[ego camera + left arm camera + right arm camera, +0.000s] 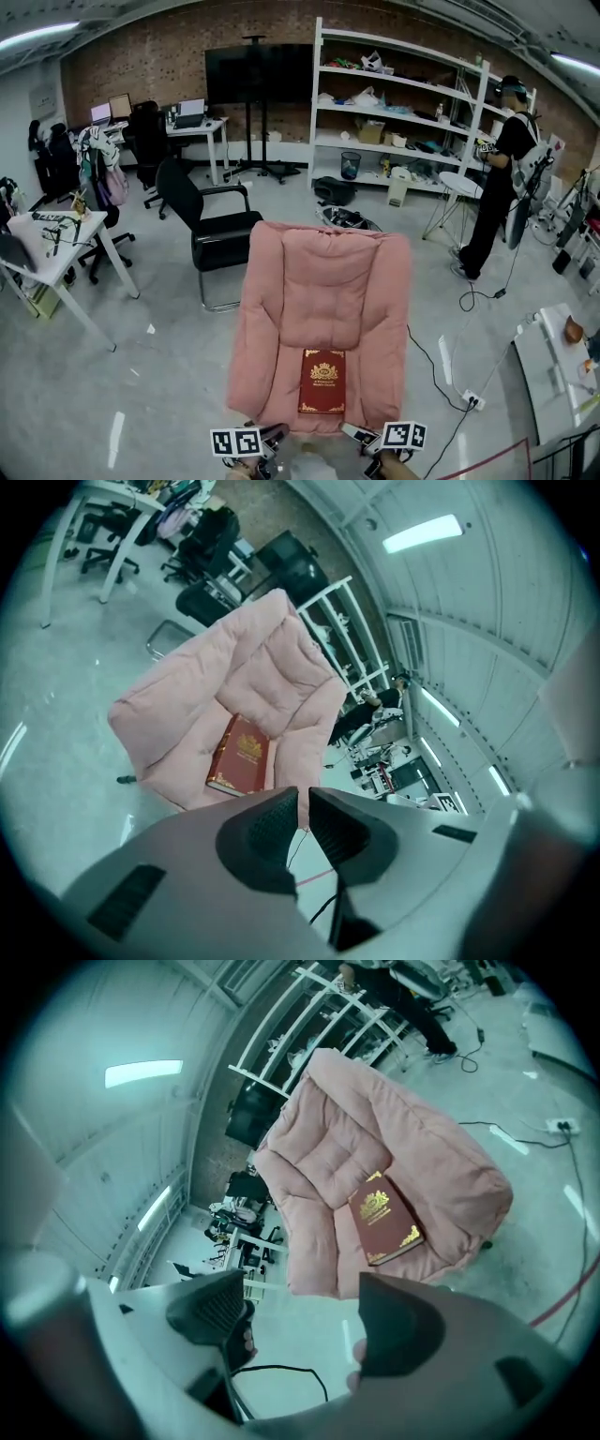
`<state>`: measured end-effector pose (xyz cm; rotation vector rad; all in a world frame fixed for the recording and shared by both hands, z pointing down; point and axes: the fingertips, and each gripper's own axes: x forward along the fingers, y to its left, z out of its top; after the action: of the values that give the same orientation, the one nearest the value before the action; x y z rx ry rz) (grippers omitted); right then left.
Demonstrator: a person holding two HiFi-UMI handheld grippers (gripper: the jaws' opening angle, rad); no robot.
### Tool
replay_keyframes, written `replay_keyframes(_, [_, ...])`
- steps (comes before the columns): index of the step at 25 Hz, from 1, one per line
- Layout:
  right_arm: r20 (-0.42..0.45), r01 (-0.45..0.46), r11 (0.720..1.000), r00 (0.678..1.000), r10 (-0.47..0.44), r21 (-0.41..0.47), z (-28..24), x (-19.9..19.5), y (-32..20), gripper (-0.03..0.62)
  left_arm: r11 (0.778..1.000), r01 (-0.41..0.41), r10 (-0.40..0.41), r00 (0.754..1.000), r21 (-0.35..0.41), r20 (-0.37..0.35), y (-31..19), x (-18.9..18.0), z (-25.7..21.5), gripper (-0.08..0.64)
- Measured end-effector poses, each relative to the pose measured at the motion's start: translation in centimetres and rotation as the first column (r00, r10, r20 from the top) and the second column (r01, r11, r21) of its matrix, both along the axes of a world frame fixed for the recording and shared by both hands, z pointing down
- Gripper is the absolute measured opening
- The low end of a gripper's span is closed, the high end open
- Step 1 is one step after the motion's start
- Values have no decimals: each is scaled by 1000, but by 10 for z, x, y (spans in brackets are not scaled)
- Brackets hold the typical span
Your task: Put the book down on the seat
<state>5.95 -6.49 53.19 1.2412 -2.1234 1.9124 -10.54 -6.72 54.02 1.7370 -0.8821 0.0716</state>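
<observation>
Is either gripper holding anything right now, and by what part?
Nothing is held. The left gripper, jaws nearly together, and the right gripper, jaws apart, are empty; the book lies on the seat.

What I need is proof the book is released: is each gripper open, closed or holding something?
Left gripper: closed, holding nothing.
Right gripper: open, holding nothing.

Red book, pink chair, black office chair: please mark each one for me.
red book point(322, 382), head view, middle of the cover
pink chair point(323, 281), head view, backrest cushion
black office chair point(226, 238), head view, seat pad
</observation>
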Motion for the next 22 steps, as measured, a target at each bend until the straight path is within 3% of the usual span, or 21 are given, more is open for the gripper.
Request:
replay_keyframes(7, [-16, 16, 994, 1000, -15, 104, -49, -9, 36, 402, 992, -70, 70, 998, 100, 2, 29, 3, -43, 15])
replay_keyframes(14, [-11, 33, 985, 999, -31, 167, -78, -8, 64, 401, 983, -76, 77, 997, 164, 1, 56, 12, -71, 2])
replay_keyframes(18, [16, 35, 981, 999, -39, 188, -86, -6, 76, 400, 975, -98, 91, 995, 198, 48, 70, 20, -84, 0])
replay_keyframes(22, [20, 62, 976, 998, -68, 207, -94, 0, 92, 400, 973, -90, 81, 995, 214, 49, 86, 32, -97, 0])
